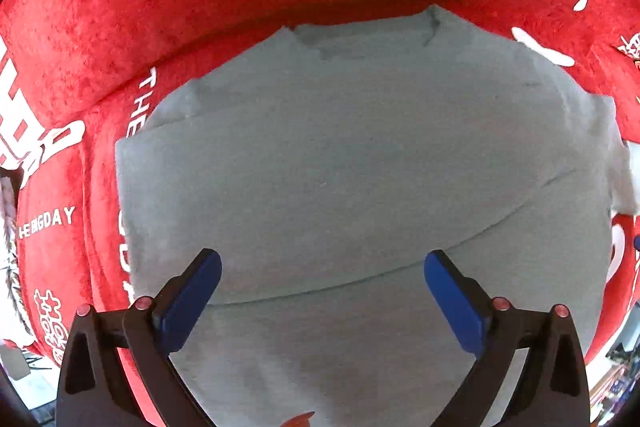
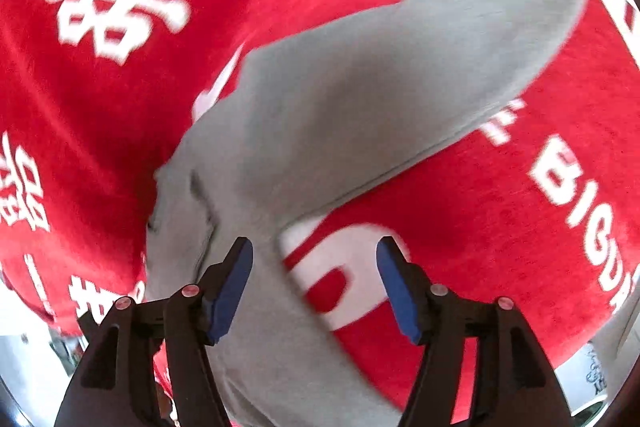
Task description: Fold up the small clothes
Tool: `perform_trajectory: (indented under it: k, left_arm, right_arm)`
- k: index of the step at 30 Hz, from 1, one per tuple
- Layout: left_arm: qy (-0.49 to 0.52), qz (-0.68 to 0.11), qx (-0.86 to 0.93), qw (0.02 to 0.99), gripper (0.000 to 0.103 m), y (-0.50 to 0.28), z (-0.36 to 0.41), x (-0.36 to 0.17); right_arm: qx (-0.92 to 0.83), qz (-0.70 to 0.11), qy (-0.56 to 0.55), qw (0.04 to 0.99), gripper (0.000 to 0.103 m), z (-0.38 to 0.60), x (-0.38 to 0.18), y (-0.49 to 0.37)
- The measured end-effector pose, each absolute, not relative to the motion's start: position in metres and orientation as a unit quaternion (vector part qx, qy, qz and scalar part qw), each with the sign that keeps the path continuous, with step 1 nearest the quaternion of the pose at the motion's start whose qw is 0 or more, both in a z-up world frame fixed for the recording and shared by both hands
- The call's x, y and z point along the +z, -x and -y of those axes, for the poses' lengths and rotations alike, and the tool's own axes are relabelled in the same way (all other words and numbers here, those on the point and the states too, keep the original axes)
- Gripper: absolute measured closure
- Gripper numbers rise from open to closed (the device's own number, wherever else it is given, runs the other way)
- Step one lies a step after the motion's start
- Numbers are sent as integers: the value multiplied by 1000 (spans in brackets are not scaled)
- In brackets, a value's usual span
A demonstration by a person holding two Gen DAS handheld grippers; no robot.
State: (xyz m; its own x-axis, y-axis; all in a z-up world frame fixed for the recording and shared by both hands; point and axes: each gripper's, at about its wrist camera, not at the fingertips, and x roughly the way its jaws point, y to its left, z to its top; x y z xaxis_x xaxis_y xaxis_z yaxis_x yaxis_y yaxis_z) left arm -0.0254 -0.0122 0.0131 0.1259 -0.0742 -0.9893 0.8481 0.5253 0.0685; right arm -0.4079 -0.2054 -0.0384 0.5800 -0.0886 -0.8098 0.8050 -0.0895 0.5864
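**One grey shirt lying on the red cloth, both grippers released**

We are looking at one grey shirt (image 1: 360,163), spread flat on a red plush cloth (image 1: 200,7) that is covering the surface beneath it. Its neckline is pointing toward the far edge of the cloth, and a fold line is running across its lower part, so a layer of the fabric is lying doubled over. The shirt is reading as soft, matte knit; the cloth is showing a velvety pile printed with white characters and Latin lettering.

We are holding two grippers. Our left gripper (image 1: 322,291) is hanging above the near part of the shirt with its blue pads spread wide and nothing between them. Our right gripper (image 2: 316,279) is also standing released, its pads parted over the edge of the shirt (image 2: 360,99) where grey fabric is meeting red cloth (image 2: 460,227); no pad is pressing on anything. This view is blurred, so the finer creases are staying unclear.

Nothing is lying on top of the shirt.
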Motion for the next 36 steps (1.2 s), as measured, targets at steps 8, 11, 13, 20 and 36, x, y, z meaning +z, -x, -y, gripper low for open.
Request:
perform_trajectory:
  k: [8,11,13,20,36]
  left_arm:
    - [-342,-589,-317,660,1,36,48,-5]
    - [-352,-565,-346,661,1,49,58,1]
    - [-353,-552,-366,661,1,63,66,7]
    - [-351,-553,-395,645,1,98,90,11]
    - [-296,-562,-359,684,1,37,26,22]
  right_arm:
    - [-451,-200,-668,557,33,242,-57,497]
    - [-459,-155,-689,538,33,253,-69,521]
    - [-454,-125,-706,529,33,261,-77,530]
    - [-430,-36,-744,511,43,280,-93,537]
    - [-181,-84,-634,747,97,279,39,372]
